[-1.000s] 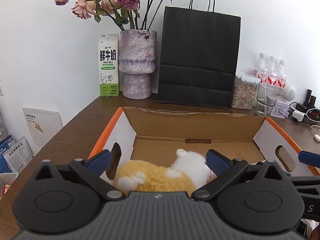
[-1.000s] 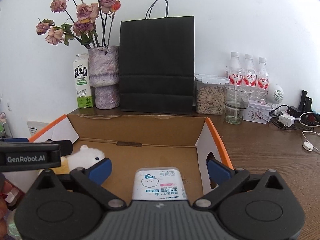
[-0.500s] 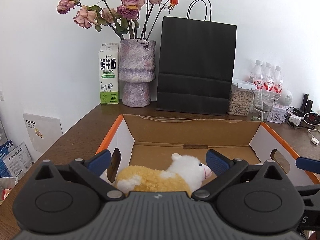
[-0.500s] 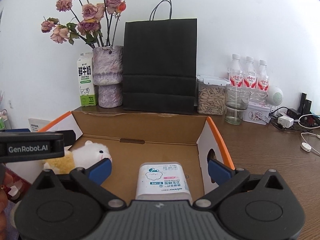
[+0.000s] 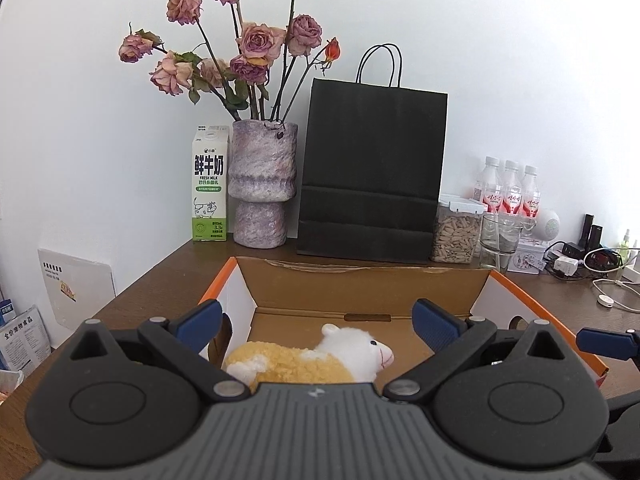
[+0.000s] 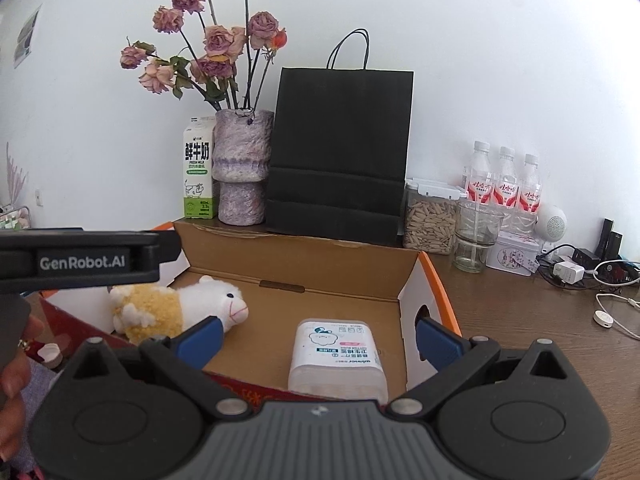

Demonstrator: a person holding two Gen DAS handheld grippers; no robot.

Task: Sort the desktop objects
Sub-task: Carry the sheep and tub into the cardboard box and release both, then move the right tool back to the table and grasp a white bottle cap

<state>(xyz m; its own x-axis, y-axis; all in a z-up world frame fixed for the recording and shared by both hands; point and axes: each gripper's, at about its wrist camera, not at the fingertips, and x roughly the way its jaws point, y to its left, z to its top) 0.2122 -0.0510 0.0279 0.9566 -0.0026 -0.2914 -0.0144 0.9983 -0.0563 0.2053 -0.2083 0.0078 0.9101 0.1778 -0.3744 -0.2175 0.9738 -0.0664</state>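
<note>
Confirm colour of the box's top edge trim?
Orange, on the cardboard box side flaps; clearest in the right wrist view.

A yellow-white plush sheep (image 6: 176, 307) and a cotton-swab box (image 6: 338, 354) lie apart inside the cardboard box (image 6: 304, 258).

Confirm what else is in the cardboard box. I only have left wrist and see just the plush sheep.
Observer: A white cotton swab box lies flat on the floor of the cardboard box, to the right of the plush sheep.
Operator: Touching the sheep?
Observer: No, bare cardboard shows between them.
Operator: Right gripper holding anything?
Observer: No. The right gripper is open and empty, with a clear gap on each side of the swab box.
</note>
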